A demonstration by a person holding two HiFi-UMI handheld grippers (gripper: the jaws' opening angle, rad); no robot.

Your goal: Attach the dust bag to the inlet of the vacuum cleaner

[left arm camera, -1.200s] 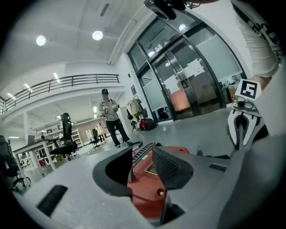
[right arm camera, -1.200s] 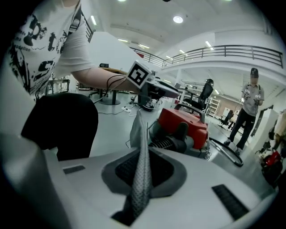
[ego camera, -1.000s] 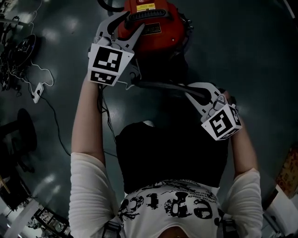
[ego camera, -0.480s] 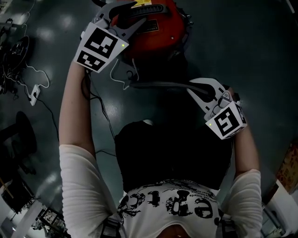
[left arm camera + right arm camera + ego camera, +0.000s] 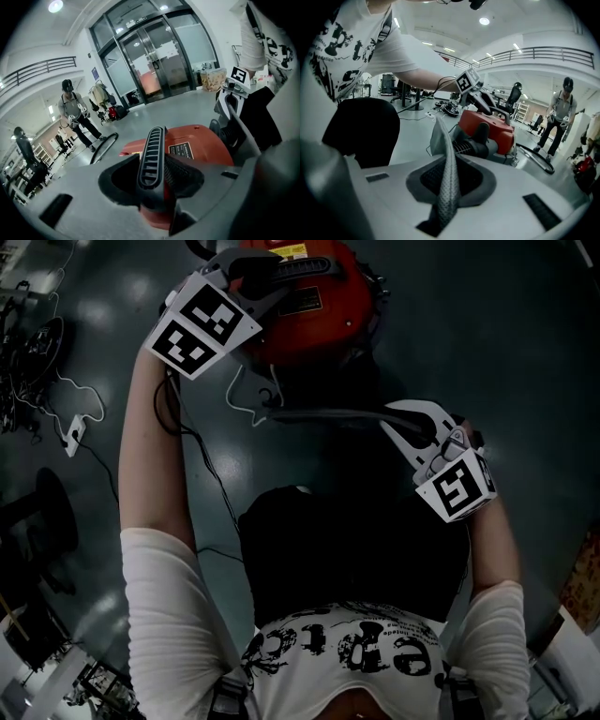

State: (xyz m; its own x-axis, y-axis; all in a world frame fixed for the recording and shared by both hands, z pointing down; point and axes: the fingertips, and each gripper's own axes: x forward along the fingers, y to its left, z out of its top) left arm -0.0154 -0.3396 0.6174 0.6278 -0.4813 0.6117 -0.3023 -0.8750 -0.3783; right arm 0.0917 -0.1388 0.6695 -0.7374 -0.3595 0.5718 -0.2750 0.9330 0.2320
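While the bag is not yet on its inlet, the round red plastic vacuum cleaner [image 5: 309, 324] sits on the floor ahead of the person, and it needs to be kept steady. The limp grey fabric dust bag [image 5: 438, 136] hangs just short of the vacuum cleaner's near side, facing a black ribbed port [image 5: 466, 147] that is probably the inlet. The left gripper [image 5: 258, 277] is on top of the vacuum cleaner; its jaws have just been closing and now clamp the black slotted carry handle [image 5: 152, 154] between them. The right gripper [image 5: 389, 423], a little back from the vacuum cleaner, has its jaws pinched tight on the bag's woven grey edge [image 5: 449, 187]. To do this step well, brace the handle firmly, then bring the bag's mouth square to the port and push on evenly, without letting the cloth twist.
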